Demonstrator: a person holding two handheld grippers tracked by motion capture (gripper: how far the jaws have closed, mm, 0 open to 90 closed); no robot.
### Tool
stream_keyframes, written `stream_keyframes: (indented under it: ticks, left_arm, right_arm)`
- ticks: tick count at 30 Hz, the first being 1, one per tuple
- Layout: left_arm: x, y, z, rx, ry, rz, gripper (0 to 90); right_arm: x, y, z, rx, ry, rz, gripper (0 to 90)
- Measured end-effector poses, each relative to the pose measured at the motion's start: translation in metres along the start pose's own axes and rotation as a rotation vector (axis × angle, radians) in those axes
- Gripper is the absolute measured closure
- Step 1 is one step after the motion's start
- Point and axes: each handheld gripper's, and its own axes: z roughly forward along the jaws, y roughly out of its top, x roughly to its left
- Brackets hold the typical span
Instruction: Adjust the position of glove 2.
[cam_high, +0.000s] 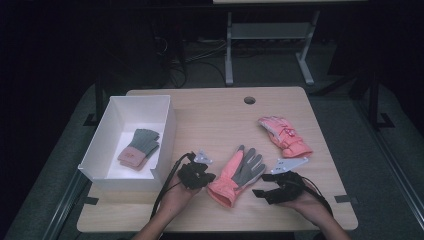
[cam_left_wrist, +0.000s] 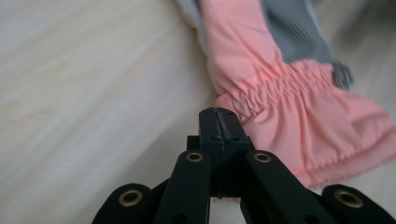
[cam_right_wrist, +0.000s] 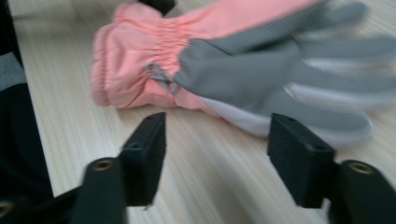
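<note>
The left claw (cam_left_wrist: 218, 116) is pressed together with nothing between its jaws, its tip just beside the gathered cuff of the pink-and-grey glove (cam_high: 237, 175). The right claw (cam_right_wrist: 217, 149) is spread and empty, facing the glove's grey palm from close by. The glove lies flat on the surface (cam_high: 210, 120) between the two claws, long axis slanting from the cuff near the person to the fingers farther away. By my reading, the left claw is nearer the cuff.
</note>
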Motion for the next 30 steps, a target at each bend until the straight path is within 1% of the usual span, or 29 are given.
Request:
stream_keyframes:
  ticks: [1,3,4,5,6,7,8,9,10,11,12,13,14,16,17,18,19,20,21,22,24,25,26,28,30]
  left_arm:
    - [-0.003,-0.001,0.001,0.010,-0.016,0.014,89.7]
    - [-0.007,0.001,0.002,0.006,-0.043,0.014,89.7]
    - [-0.007,0.001,0.002,0.006,-0.043,0.014,89.7]
    - [-0.009,0.002,0.002,0.011,-0.056,0.021,89.7]
    - [-0.013,0.004,0.004,-0.004,-0.069,0.016,89.7]
    - [-0.018,0.006,0.006,0.005,-0.092,0.035,89.7]
    - [-0.018,0.006,0.006,0.005,-0.092,0.035,89.7]
    - [-0.023,0.010,0.010,0.010,-0.116,0.055,89.6]
    - [-0.026,0.012,0.011,0.009,-0.129,0.062,89.7]
    - [-0.029,0.014,0.013,0.015,-0.136,0.077,89.7]
    - [-0.029,0.014,0.013,0.015,-0.136,0.077,89.6]
    - [-0.032,0.016,0.015,0.019,-0.143,0.089,89.6]
    - [-0.039,0.021,0.019,0.013,-0.158,0.091,89.6]
    - [-0.043,0.026,0.024,0.026,-0.171,0.121,89.6]
    - [-0.047,0.028,0.026,0.021,-0.178,0.113,89.7]
    - [-0.048,0.030,0.028,0.031,-0.184,0.134,89.7]
    - [-0.051,0.033,0.031,0.025,-0.190,0.125,89.6]
    - [-0.051,0.033,0.031,0.025,-0.190,0.125,89.7]
    - [-0.055,0.038,0.036,0.028,-0.204,0.146,89.7]
    - [-0.055,0.038,0.036,0.028,-0.204,0.146,89.7]
    - [-0.060,0.044,0.042,0.028,-0.222,0.152,89.7]
    - [-0.063,0.048,0.047,0.029,-0.230,0.162,89.7]
    - [-0.063,0.048,0.047,0.029,-0.230,0.162,89.7]
    - [-0.067,0.055,0.055,0.023,-0.245,0.174,89.6]
    - [-0.069,0.057,0.058,0.017,-0.249,0.171,89.6]
  right_arm:
    - [-0.003,-0.002,-0.002,0.002,-0.009,0.012,30.6]
    - [-0.007,-0.007,-0.008,0.003,-0.029,0.039,27.0]
    - [-0.010,-0.009,-0.011,0.003,-0.040,0.048,26.3]
    - [-0.010,-0.009,-0.011,0.003,-0.040,0.048,26.3]
    - [-0.015,-0.014,-0.018,-0.002,-0.062,0.066,24.2]
    - [-0.017,-0.016,-0.020,-0.002,-0.072,0.068,23.8]
    - [-0.017,-0.016,-0.020,-0.002,-0.072,0.068,23.8]
    - [-0.021,-0.021,-0.026,-0.007,-0.093,0.077,22.2]
    - [-0.023,-0.024,-0.029,-0.011,-0.102,0.083,22.0]
    - [-0.025,-0.027,-0.032,-0.013,-0.112,0.085,21.9]
    - [-0.027,-0.029,-0.035,-0.012,-0.118,0.090,21.5]
    - [-0.027,-0.029,-0.035,-0.012,-0.118,0.090,21.5]
    - [-0.031,-0.034,-0.039,-0.010,-0.137,0.103,21.3]
    - [-0.034,-0.038,-0.043,-0.011,-0.147,0.104,21.0]
    - [-0.035,-0.040,-0.045,-0.007,-0.151,0.117,20.8]
    - [-0.037,-0.042,-0.046,-0.004,-0.156,0.115,20.7]
    - [-0.038,-0.044,-0.048,-0.006,-0.161,0.116,20.7]
    - [-0.040,-0.044,-0.049,-0.006,-0.167,0.119,20.6]
    - [-0.041,-0.045,-0.051,-0.012,-0.171,0.127,20.4]
    - [-0.041,-0.045,-0.051,-0.012,-0.171,0.127,20.4]
    - [-0.042,-0.045,-0.055,-0.017,-0.172,0.135,20.3]
    - [-0.043,-0.045,-0.057,-0.024,-0.176,0.127,20.1]
    - [-0.043,-0.045,-0.057,-0.024,-0.176,0.127,20.1]
    - [-0.044,-0.045,-0.059,-0.027,-0.179,0.132,20.1]
    - [-0.045,-0.045,-0.060,-0.031,-0.179,0.135,20.1]
